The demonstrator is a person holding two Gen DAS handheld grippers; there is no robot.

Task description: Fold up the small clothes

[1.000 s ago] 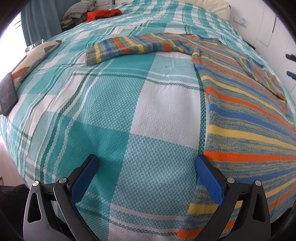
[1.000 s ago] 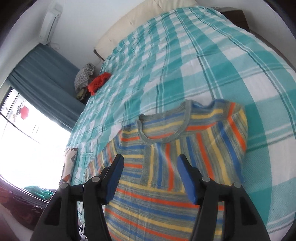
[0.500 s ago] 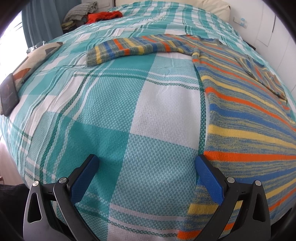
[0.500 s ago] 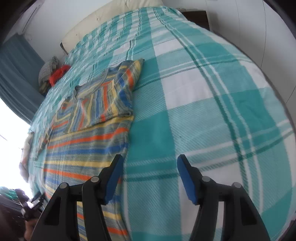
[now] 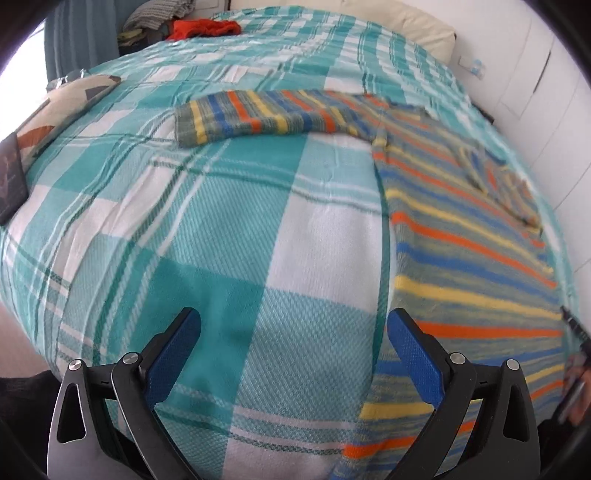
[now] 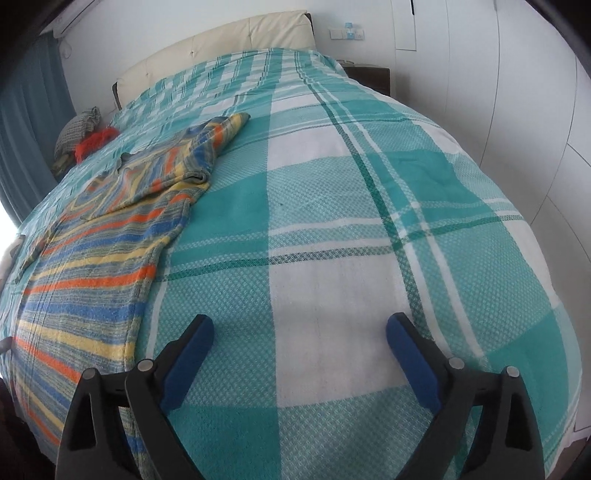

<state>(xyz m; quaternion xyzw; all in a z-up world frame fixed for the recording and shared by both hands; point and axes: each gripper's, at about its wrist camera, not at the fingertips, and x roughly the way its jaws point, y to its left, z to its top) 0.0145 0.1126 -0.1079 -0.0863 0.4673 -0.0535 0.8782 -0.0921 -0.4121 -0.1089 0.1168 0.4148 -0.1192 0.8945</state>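
A striped sweater (image 5: 461, 240) in grey, blue, orange and yellow lies flat on the teal plaid bedspread (image 5: 221, 229). Its left sleeve (image 5: 258, 116) stretches out to the left; its right sleeve (image 6: 192, 155) is folded in over the chest. My left gripper (image 5: 293, 339) is open and empty, low over the bedspread, its right finger at the sweater's left edge near the hem. My right gripper (image 6: 299, 350) is open and empty over bare bedspread to the right of the sweater (image 6: 88, 258).
A red garment (image 5: 205, 27) and grey clothes (image 5: 159, 14) lie at the far left of the bed. A patterned cushion (image 5: 62, 107) and a dark flat object (image 5: 11, 177) lie at the left edge. A cream headboard (image 6: 221, 48), white wall and nightstand (image 6: 369, 75) stand beyond.
My right gripper has swung from above the sweater's chest to the right, down over bare bedspread. My left gripper has stayed by the hem with a slight shift of view.
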